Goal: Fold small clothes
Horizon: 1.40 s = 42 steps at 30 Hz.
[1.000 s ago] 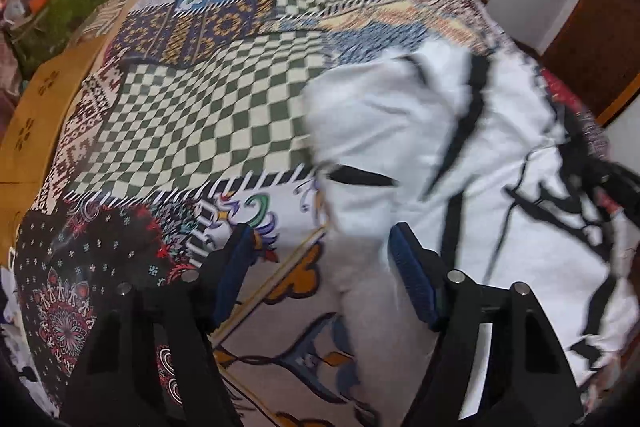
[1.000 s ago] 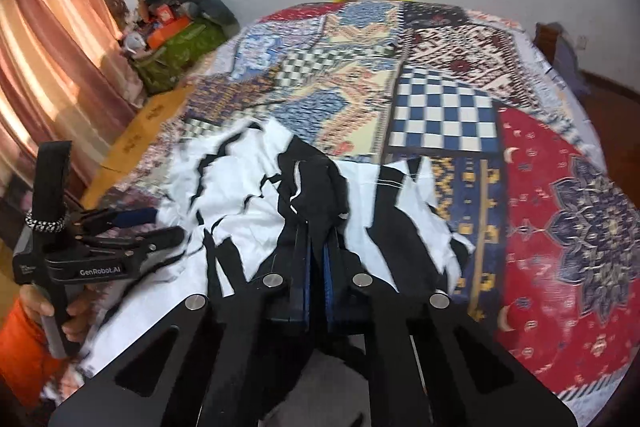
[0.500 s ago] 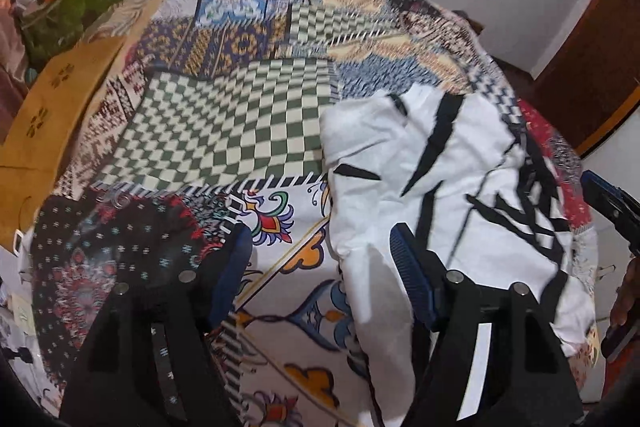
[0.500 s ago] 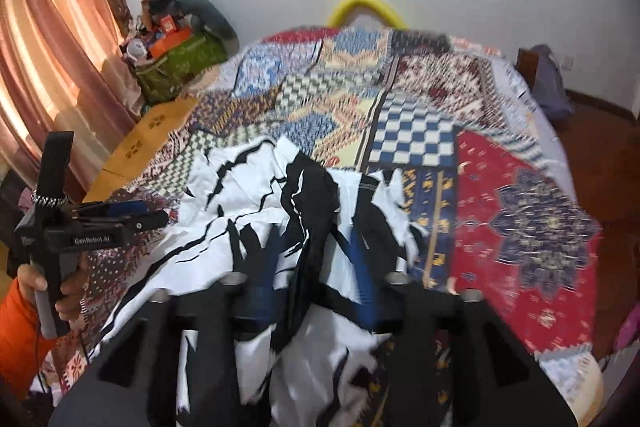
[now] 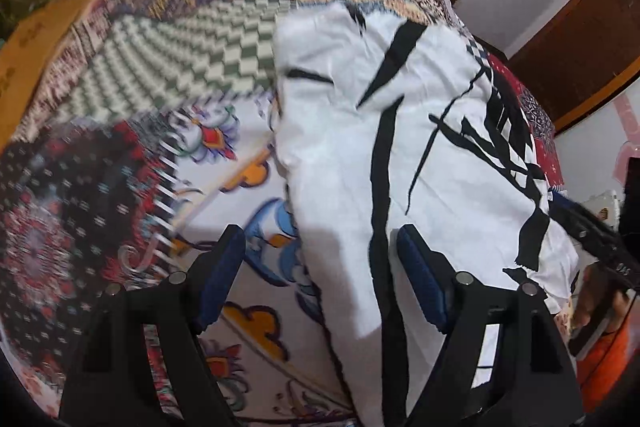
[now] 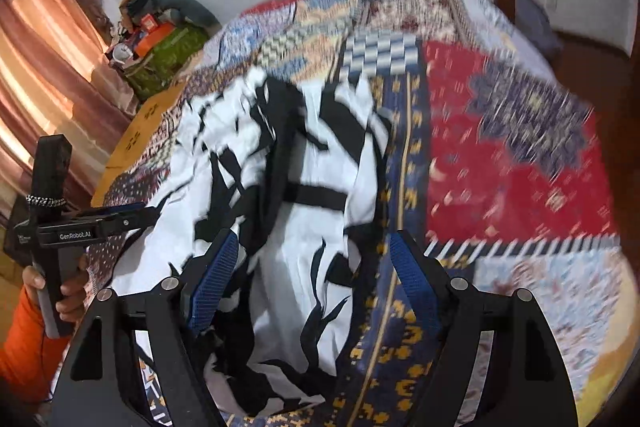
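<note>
At the left edge of the right wrist view the left gripper (image 6: 132, 221) hung beside the garment (image 6: 280, 211), gripped by a hand (image 6: 60, 291) in an orange sleeve (image 6: 24, 347); in its own view its jaws stood wide apart, having just opened a little further, with the near edge of the white, black-streaked cloth lying under them but not pinched. The garment lay rumpled on the patchwork bedspread (image 6: 500, 167), filling the middle and lower middle of the right wrist view and the right half of the left wrist view. Lower centre in the right wrist view, the right gripper (image 6: 312, 279) had just been opening and stood spread, its blue pads (image 6: 212, 283) clear of the cloth that lay between them. With both tongs let go, the risk was that the bunched, overlapping layers would slump or spring back out of the fold, and a new pinch might catch several layers at once and drag the pile askew on the bedspread. As for containers, only a green bag (image 6: 168, 63) showed at upper left, with orange items and a bundle piled on top; what it held inside could not be told.
</note>
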Tool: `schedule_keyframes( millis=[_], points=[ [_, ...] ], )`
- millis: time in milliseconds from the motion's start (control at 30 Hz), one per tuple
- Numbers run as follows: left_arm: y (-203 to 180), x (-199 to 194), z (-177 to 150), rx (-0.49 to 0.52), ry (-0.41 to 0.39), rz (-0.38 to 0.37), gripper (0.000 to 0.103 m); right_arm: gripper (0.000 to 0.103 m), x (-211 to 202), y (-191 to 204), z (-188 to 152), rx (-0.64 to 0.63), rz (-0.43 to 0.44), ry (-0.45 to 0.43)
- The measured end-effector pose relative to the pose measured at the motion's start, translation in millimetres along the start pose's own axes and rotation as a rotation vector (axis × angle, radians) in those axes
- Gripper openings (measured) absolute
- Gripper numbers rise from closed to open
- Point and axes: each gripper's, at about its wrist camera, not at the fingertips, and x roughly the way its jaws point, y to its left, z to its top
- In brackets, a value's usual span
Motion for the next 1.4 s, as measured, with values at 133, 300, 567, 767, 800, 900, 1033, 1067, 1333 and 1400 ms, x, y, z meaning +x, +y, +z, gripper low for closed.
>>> schedule_keyframes(
  millis=[133, 300, 567, 767, 800, 900, 1033, 1067, 1333, 1400],
  points=[
    [-5, 8, 4, 0.001, 0.001, -0.037, 0.074, 0.075, 21, -8, 1, 0.04, 0.047, 0.034],
    [-16, 16, 13, 0.03, 0.004, -0.069, 0.053, 0.06, 41, -11, 0, 0.076, 0.13, 0.071],
    [-19, 10, 14, 0.033, -0.027, -0.086, 0.012, 0.012, 42, 9, -2, 0.029, 0.162, 0.082],
    [-22, -27, 3, 0.081, -0.116, -0.036, 0.01, 0.009, 18, 35, 2, -0.042, 0.164, 0.021],
    [-23, -35, 1, 0.091, -0.135, -0.028, 0.01, 0.009, 12, 42, 3, -0.056, 0.166, 0.009],
    [-24, -65, -3, 0.119, -0.202, -0.002, 0.01, 0.009, 2, 60, 7, -0.092, 0.173, -0.023],
    [-16, -111, -9, 0.141, -0.292, 0.035, 0.009, 0.009, -14, 90, 14, -0.138, 0.19, -0.073],
    [-14, -120, -10, 0.142, -0.31, 0.042, 0.009, 0.009, -17, 96, 14, -0.145, 0.195, -0.083],
    [33, -181, -14, 0.099, -0.414, 0.097, 0.009, 0.009, -17, 164, 28, -0.203, 0.26, -0.136],
    [52, -189, -15, 0.076, -0.424, 0.111, 0.009, 0.009, -12, 176, 28, -0.217, 0.27, -0.137]
  ],
)
